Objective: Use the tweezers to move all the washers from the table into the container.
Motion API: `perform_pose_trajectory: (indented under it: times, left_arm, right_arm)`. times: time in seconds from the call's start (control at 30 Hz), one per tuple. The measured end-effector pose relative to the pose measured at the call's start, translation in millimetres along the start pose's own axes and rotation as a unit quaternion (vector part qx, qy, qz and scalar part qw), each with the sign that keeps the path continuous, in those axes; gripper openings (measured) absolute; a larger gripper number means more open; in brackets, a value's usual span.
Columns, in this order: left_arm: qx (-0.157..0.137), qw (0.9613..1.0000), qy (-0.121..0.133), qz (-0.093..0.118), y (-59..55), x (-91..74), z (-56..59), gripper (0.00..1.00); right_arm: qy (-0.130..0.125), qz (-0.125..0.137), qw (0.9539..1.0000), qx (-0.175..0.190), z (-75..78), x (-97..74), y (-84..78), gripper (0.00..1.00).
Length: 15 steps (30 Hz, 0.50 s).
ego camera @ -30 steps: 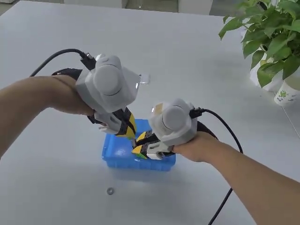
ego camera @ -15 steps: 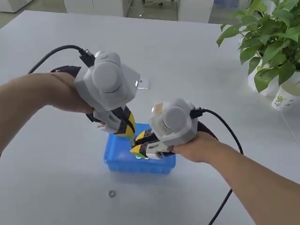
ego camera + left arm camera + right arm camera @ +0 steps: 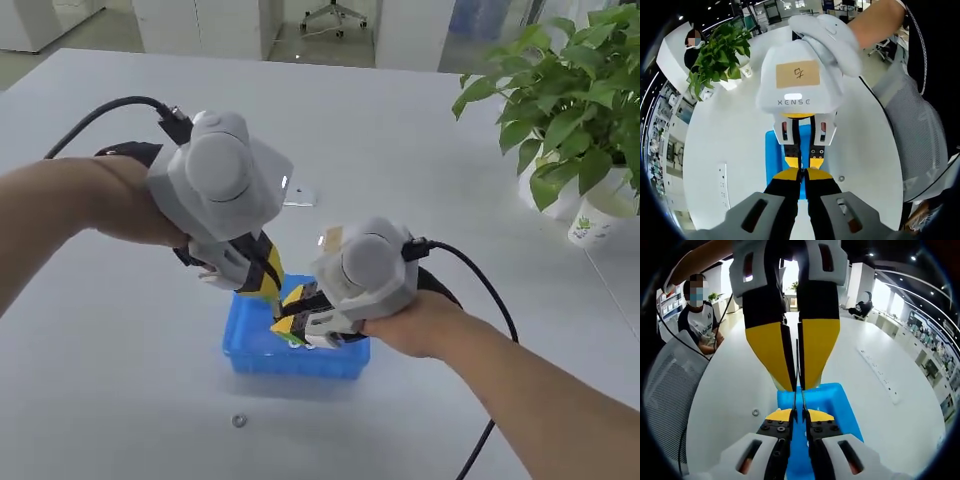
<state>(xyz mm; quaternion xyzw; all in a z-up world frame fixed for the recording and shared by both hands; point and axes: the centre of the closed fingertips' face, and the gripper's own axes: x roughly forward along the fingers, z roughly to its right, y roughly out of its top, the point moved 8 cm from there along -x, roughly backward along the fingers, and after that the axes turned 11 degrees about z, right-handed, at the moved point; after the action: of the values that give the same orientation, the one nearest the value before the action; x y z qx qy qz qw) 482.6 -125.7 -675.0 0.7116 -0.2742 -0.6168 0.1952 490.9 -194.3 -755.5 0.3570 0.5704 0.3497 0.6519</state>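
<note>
Head view: the left tool (image 3: 268,290) and right tool (image 3: 290,325) hang over the blue container (image 3: 250,355), each with jaws pressed together, seemingly on the thin tweezers (image 3: 798,371). One washer (image 3: 238,421) lies on the tabletop (image 3: 120,380) near the container. The tweezers should be seated firmly in one tool before reaching for it.

White table (image 3: 420,150), potted plant (image 3: 570,110), office chair (image 3: 335,15)
</note>
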Motion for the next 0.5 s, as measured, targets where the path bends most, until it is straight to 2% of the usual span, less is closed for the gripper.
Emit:
perform_pose_trajectory:
  times: [0.2, 0.5]
  left_arm:
    - [0.000, 1.0000, 0.000, -0.007, 3.4, -5.3, 11.2, 0.07]
    - [-0.001, 0.9999, 0.002, -0.012, 2.6, -9.6, 27.4, 0.07]
  right_arm:
    - [0.002, 0.006, 1.0000, -0.006, -11.3, 0.3, 5.2, 0.12]
    - [0.008, 0.009, 0.9999, -0.007, -27.9, 2.5, 9.2, 0.12]
